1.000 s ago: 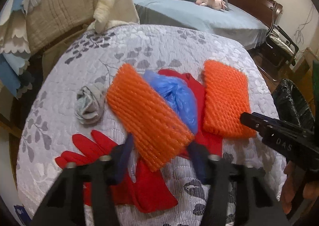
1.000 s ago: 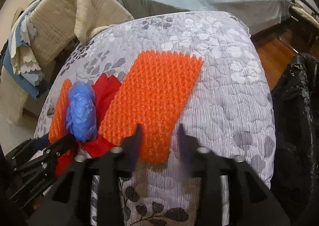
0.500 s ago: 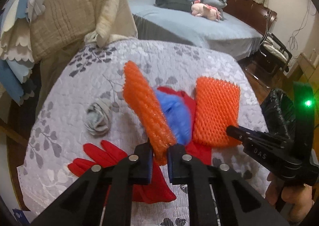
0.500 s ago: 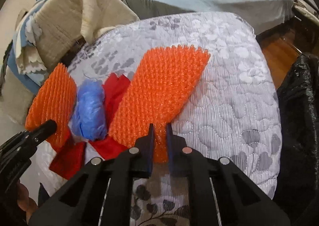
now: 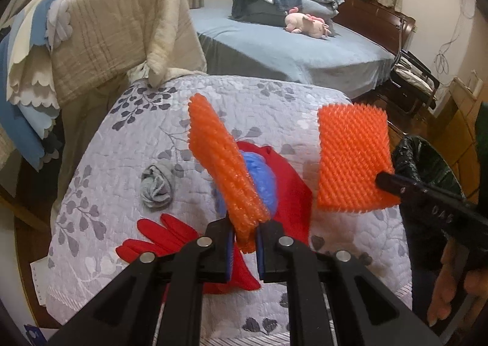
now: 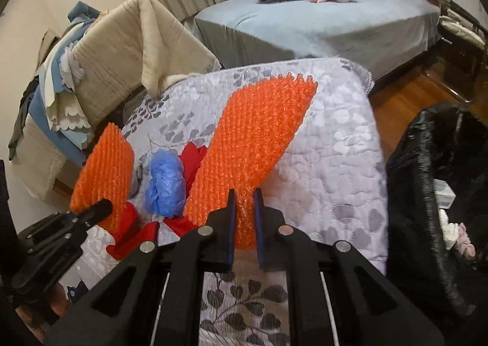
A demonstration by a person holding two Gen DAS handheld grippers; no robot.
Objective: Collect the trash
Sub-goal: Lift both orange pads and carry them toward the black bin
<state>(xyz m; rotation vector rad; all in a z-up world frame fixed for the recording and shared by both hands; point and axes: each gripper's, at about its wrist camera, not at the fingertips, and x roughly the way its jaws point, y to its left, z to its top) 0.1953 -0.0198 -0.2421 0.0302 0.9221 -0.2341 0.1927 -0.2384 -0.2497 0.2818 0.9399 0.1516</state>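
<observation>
My left gripper [image 5: 244, 233] is shut on one orange foam net sheet [image 5: 222, 160] and holds it lifted above the quilted table [image 5: 128, 132]. My right gripper [image 6: 244, 208] is shut on a second orange foam net sheet [image 6: 259, 138], also lifted; it shows in the left wrist view [image 5: 353, 160] too. The left sheet shows in the right wrist view [image 6: 103, 181]. A crumpled blue plastic bag [image 6: 166, 184] lies on red cloth [image 5: 286, 181] between them. A bin lined with a black bag [image 6: 442, 193] stands at the table's right and holds some trash.
A grey balled sock [image 5: 157, 185] and a red glove [image 5: 158, 236] lie on the table's left part. A blanket-draped chair [image 5: 116, 34] stands behind the table, a bed [image 5: 289, 50] with a pink plush farther back. Wooden floor [image 6: 405, 105] lies at the right.
Both grippers closed on the orange sheets and raised them off the table. The blue bag and red cloth stay where they lay.
</observation>
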